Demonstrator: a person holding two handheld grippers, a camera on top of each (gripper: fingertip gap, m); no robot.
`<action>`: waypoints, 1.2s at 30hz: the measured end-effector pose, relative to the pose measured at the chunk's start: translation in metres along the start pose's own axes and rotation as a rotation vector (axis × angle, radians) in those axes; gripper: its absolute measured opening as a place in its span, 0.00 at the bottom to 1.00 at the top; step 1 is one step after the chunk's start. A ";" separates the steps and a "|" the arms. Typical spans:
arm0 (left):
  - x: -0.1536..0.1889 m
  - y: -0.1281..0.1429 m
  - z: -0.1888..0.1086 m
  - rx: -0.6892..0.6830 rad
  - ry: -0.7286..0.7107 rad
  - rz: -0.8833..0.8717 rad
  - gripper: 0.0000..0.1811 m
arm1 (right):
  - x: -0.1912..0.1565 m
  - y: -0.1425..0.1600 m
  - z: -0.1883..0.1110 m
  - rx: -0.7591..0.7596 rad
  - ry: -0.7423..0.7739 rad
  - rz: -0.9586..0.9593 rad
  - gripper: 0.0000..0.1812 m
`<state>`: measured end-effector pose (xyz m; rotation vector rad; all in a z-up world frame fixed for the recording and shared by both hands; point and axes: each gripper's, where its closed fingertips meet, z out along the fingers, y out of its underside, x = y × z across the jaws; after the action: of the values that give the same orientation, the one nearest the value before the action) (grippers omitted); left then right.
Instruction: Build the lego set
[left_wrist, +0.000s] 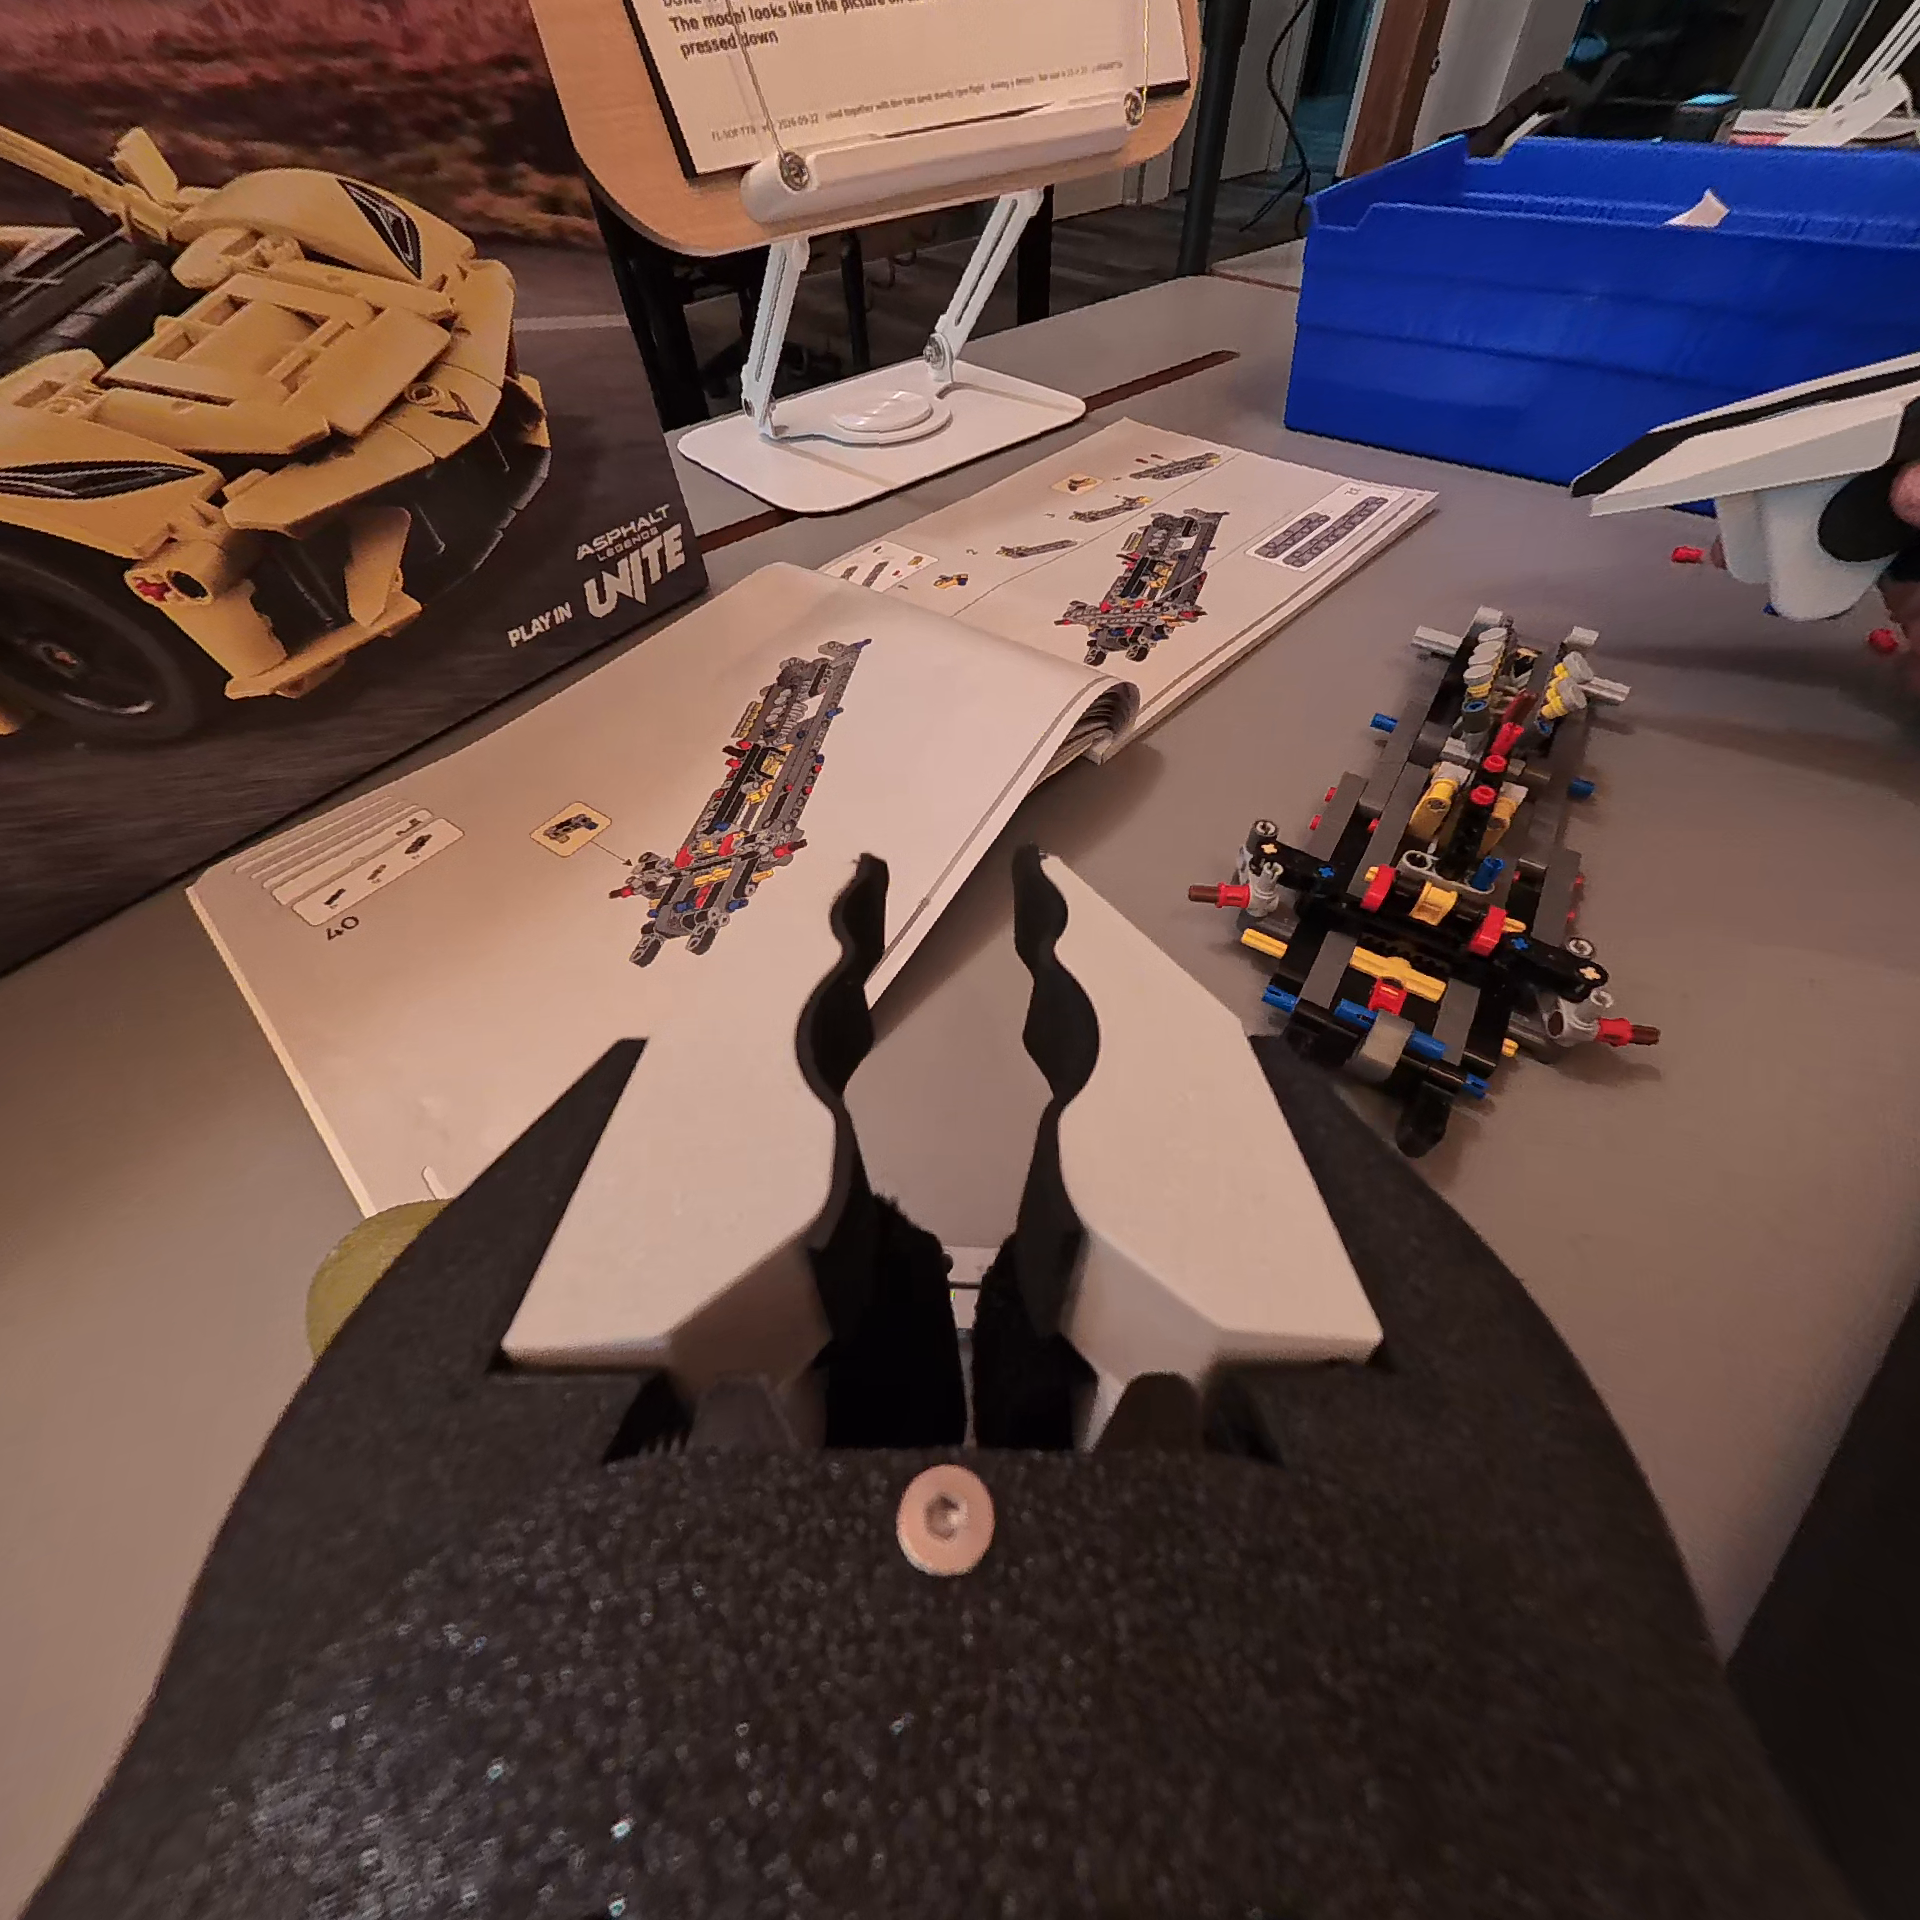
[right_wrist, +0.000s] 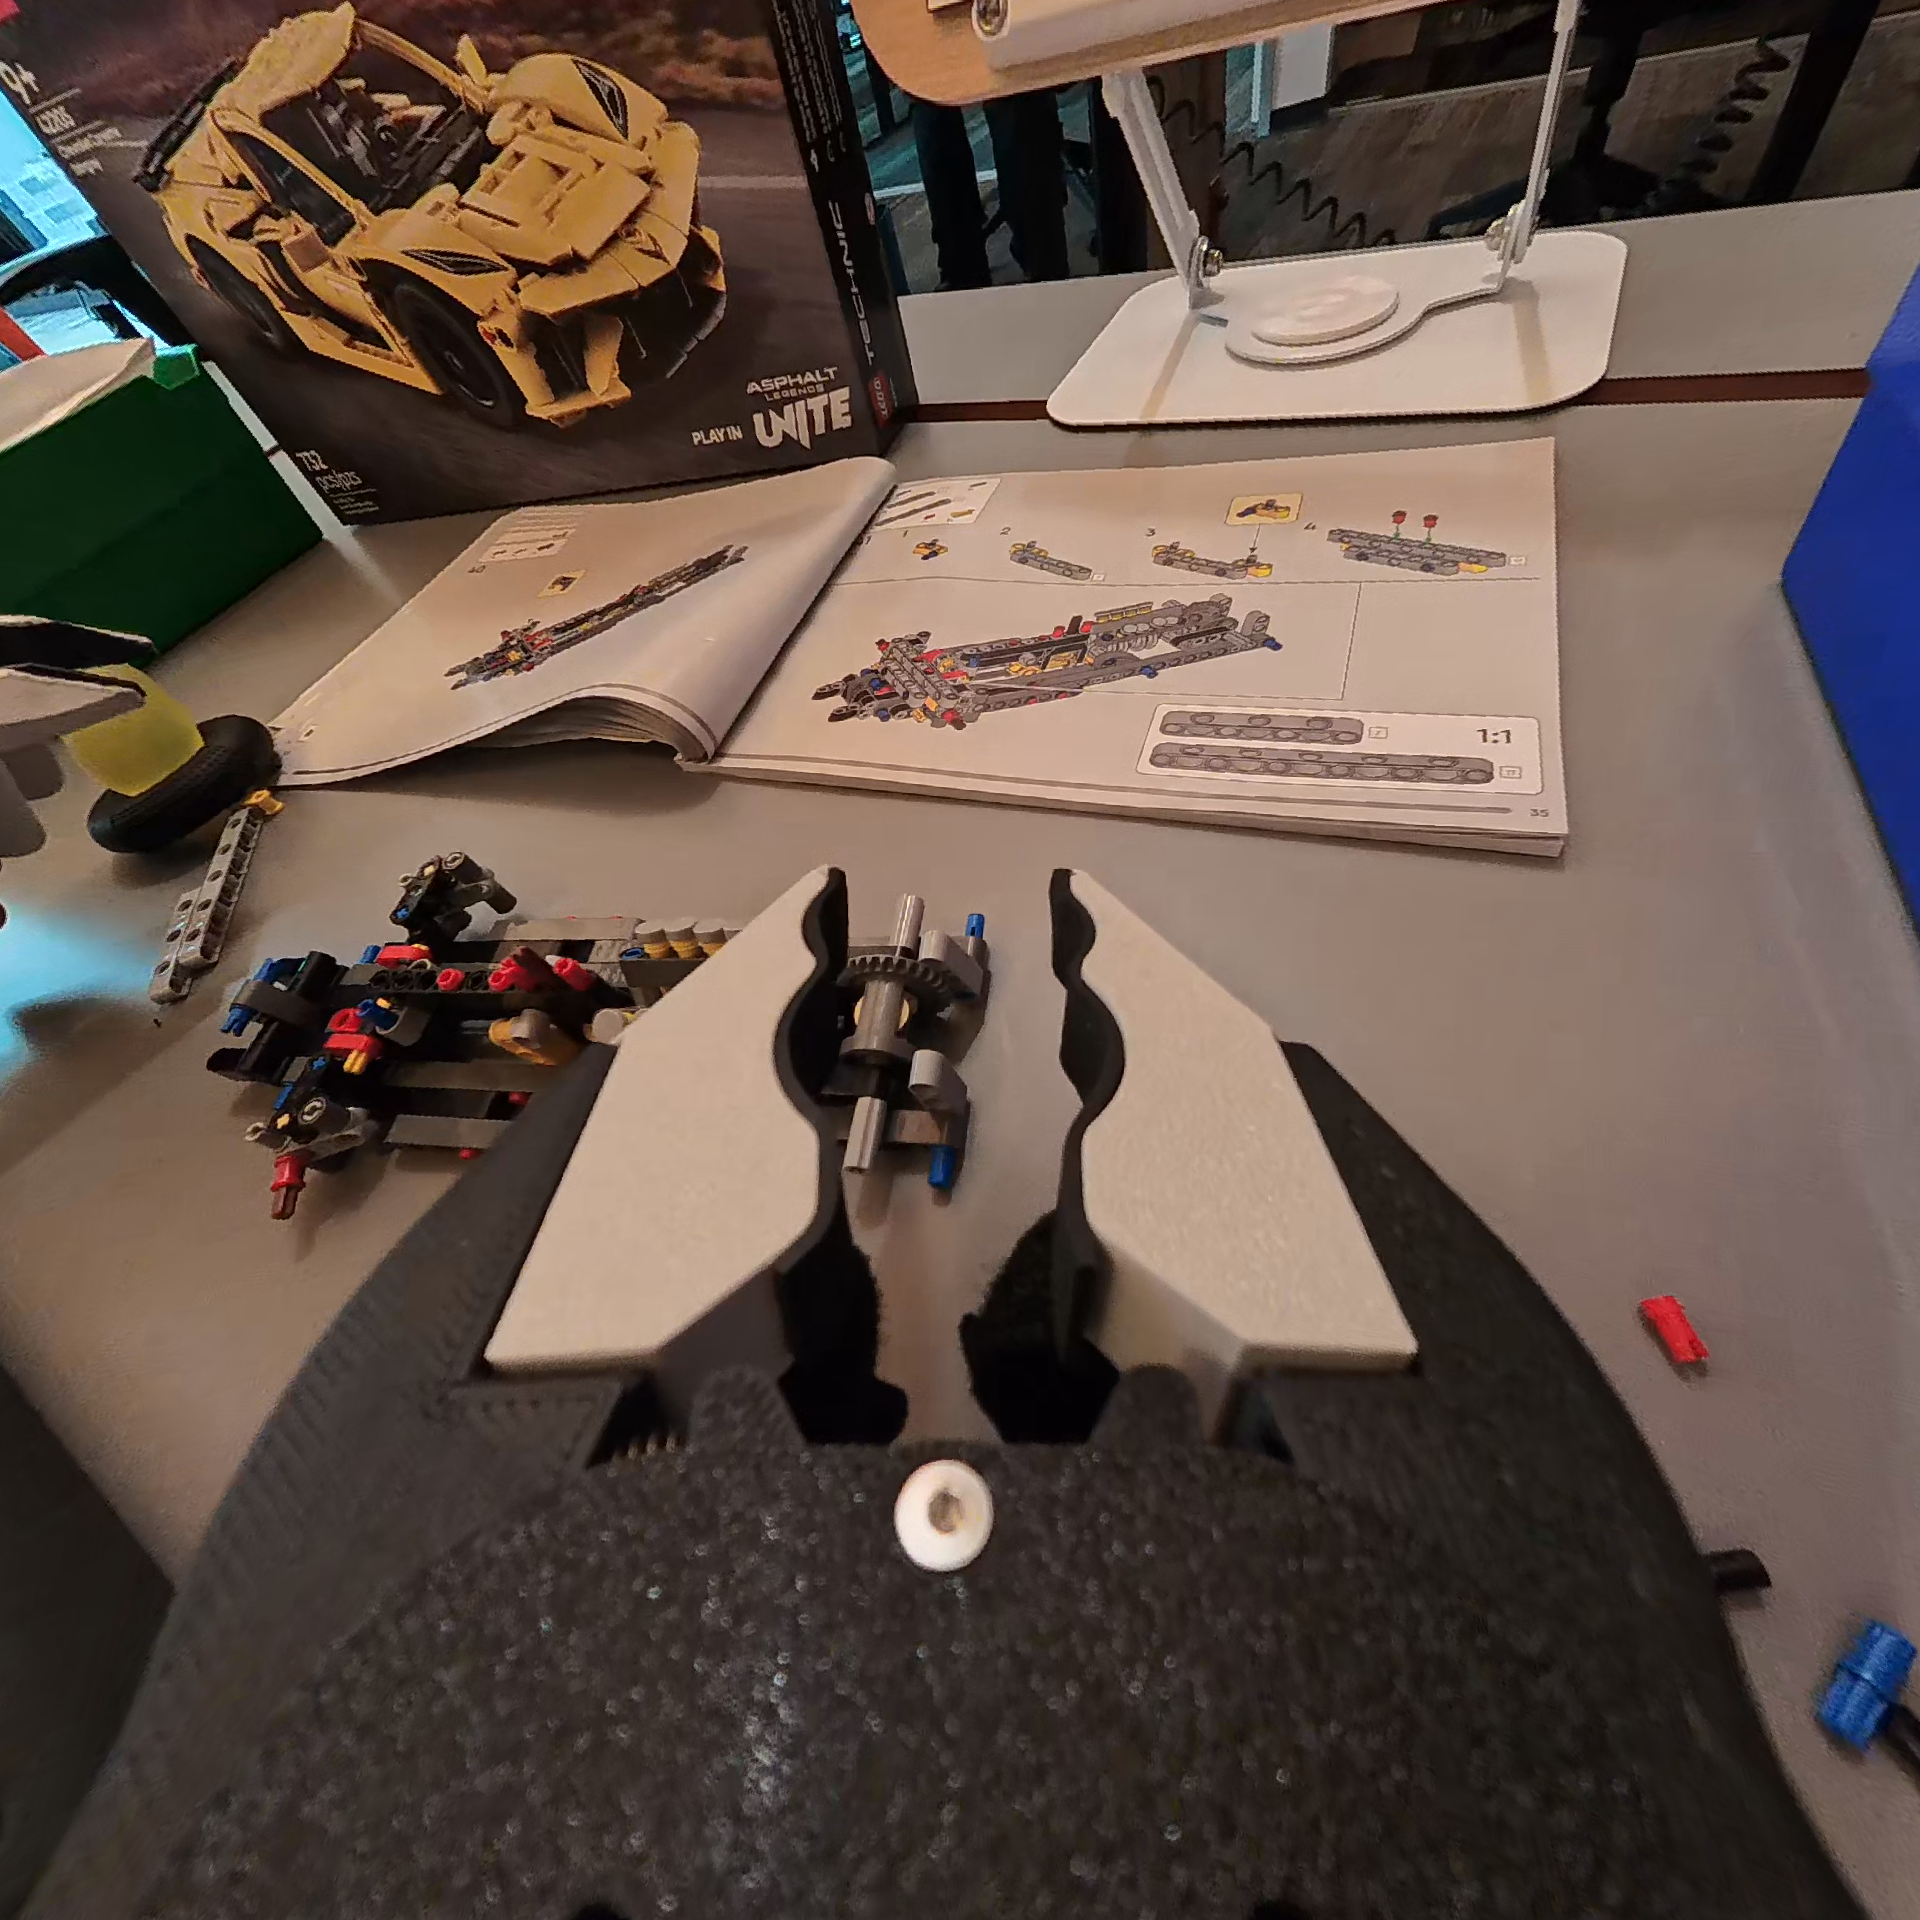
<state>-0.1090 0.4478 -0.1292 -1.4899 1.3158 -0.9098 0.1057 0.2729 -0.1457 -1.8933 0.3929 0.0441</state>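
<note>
Both grippers, left and right, are held apart with nothing gripped, the chassis is parked on the table under the right one's tips, and the manual is spread open at 12 o'clock beyond it.

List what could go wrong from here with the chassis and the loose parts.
1. The right tool is open over the chassis at its gear and axle end; closing there may knock the axle askew.
2. The red pin and blue pin lie loose beside the tool body and could be swept away.
3. The grey beam sits near the left tool and might get nudged.
</note>
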 end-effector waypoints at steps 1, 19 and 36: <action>0.000 0.001 0.000 -0.004 0.000 -0.003 0.13 | 0.000 0.000 0.000 0.002 0.004 -0.002 0.21; 0.001 0.008 0.003 -0.041 -0.002 -0.004 0.13 | -0.001 0.000 0.000 0.006 0.009 -0.026 0.20; -0.059 0.014 -0.090 -0.313 0.029 0.129 0.20 | -0.006 0.003 0.002 -0.016 -0.012 -0.014 0.20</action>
<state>-0.2068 0.4913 -0.1123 -1.6095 1.6122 -0.6662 0.0997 0.2752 -0.1482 -1.9111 0.3718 0.0487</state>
